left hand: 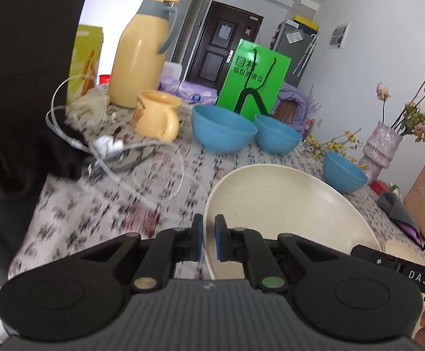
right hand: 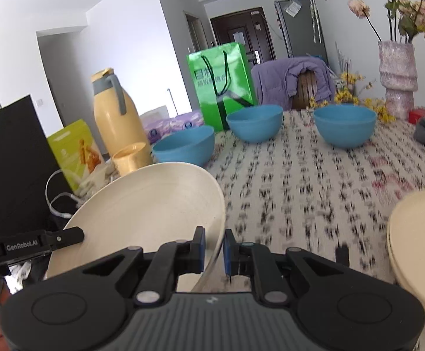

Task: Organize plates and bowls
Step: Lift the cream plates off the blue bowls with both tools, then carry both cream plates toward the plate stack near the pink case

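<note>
We are holding one cream plate (left hand: 285,204) between both sets of tongs. The left gripper (left hand: 209,241) is pinching the plate's rim on its left side, its blue pads nearly together with only the thin rim between them. The right gripper (right hand: 214,248) is clamping the opposite edge the same way, jaws narrow on the rim. The plate is tilting, its hollow face turned up toward us, raised above the patterned tablecloth (right hand: 300,181).

We are judging the plate to be light and stiff, with a smooth, faintly speckled surface that could slide out of a narrow pinch; it might chip if dropped. The rim is the only place the pads can bite, so two opposite grips are keeping it level.

Just to the right of the right tongs, low at the edge, a stack of cream plates (right hand: 417,248) is waiting, and we are guessing the held plate belongs on top of it.

Beyond the tongs, three blue bowls are standing apart on the cloth: a left bowl (right hand: 184,146), a middle bowl (right hand: 255,122) and a right bowl (right hand: 344,125). All three are looking empty, as far as we can see in.

Farther left, a yellow mug (left hand: 157,114) and a tall yellow jug (left hand: 142,55) are standing; their contents are hidden. A green paper bag (left hand: 253,76) is standing behind the bowls. Far right, a pink vase (right hand: 397,79) is holding dried flowers.
</note>
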